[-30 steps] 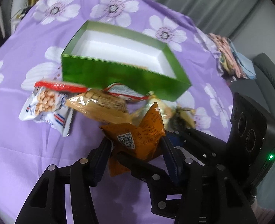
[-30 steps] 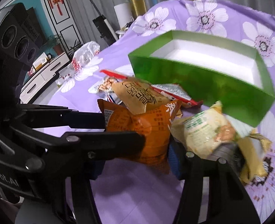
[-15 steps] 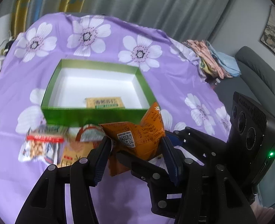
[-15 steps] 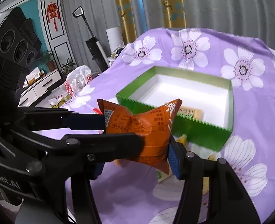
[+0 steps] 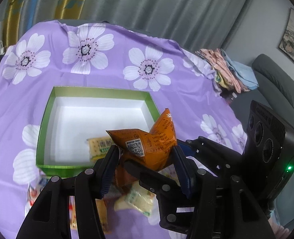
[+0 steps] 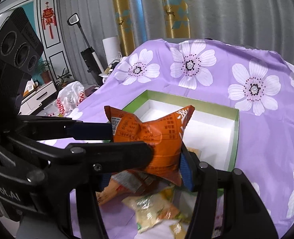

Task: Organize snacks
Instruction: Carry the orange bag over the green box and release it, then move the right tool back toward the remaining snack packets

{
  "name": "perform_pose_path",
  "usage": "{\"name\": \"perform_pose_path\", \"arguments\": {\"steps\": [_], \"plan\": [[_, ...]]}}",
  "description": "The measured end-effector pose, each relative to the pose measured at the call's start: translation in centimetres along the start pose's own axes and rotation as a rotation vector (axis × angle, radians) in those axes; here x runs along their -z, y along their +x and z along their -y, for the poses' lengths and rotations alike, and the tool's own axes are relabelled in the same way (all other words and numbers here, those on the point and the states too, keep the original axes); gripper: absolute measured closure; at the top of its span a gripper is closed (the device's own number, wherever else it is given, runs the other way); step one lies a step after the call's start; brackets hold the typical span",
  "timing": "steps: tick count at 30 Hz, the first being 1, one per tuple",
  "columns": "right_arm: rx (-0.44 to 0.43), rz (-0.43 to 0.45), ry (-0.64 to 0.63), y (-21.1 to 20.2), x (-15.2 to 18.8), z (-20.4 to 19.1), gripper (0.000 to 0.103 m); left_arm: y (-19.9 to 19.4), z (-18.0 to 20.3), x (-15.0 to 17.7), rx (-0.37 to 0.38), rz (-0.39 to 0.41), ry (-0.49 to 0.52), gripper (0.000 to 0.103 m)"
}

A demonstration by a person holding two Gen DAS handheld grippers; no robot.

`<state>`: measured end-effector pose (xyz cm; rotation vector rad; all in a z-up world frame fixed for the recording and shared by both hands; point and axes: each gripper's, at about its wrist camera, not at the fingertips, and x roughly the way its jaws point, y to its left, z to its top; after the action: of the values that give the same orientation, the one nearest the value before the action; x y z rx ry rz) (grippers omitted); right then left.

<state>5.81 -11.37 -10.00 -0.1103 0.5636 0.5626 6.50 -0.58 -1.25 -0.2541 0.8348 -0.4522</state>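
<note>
Both grippers are shut on one puffy orange snack bag (image 5: 147,145), also in the right wrist view (image 6: 155,139), and hold it in the air above the near edge of the green box (image 5: 47,107). My left gripper (image 5: 145,159) pinches it from both sides; my right gripper (image 6: 163,155) crosses it and grips the same bag. The box (image 6: 234,131) has a white inside with one yellow packet (image 5: 99,147) lying in it. More snack packets (image 6: 155,207) lie on the cloth below the bag, partly hidden by the grippers.
A purple cloth with white flowers (image 5: 147,69) covers the table. Folded clothes (image 5: 230,69) lie at the far right edge, a grey sofa (image 5: 274,83) beyond. A white plastic bag (image 6: 71,97) and a vacuum (image 6: 89,53) stand left of the table.
Both grippers rose with the orange bag, lifting it off the snack pile to above the box's near edge. The view into the box opened up.
</note>
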Motion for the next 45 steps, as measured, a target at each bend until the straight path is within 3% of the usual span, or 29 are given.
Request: {"name": "perform_pose_path", "arguments": {"steps": [10,12,14,21,23,31,45], "plan": [[0.04,-0.034,0.024,3.8,-1.0,1.5,0.041,3.3,-2.5,-1.4,-0.021,-0.015,-0.066,0.047],[0.084,-0.043,0.037,4.4,-1.0,1.8,0.024,3.5,-2.8,-1.5,-0.057,-0.013,-0.072,0.04],[0.101,-0.043,0.051,4.4,-0.8,2.0,0.021,3.5,-2.9,-1.4,-0.096,-0.015,-0.071,0.019],[0.147,-0.058,0.083,2.2,1.0,2.9,0.018,1.5,-2.2,-0.2,-0.227,0.017,0.007,0.015],[0.151,-0.058,0.102,1.1,1.7,3.0,0.014,0.9,-2.0,0.2,-0.266,0.029,0.027,0.004],[0.163,-0.034,0.127,-3.5,3.7,1.7,0.01,-2.8,-0.6,2.1,-0.37,0.087,0.063,0.004],[0.15,-0.011,0.085,-9.0,5.6,-1.9,0.009,-7.6,1.6,4.8,-0.447,0.165,0.057,0.003]]}}
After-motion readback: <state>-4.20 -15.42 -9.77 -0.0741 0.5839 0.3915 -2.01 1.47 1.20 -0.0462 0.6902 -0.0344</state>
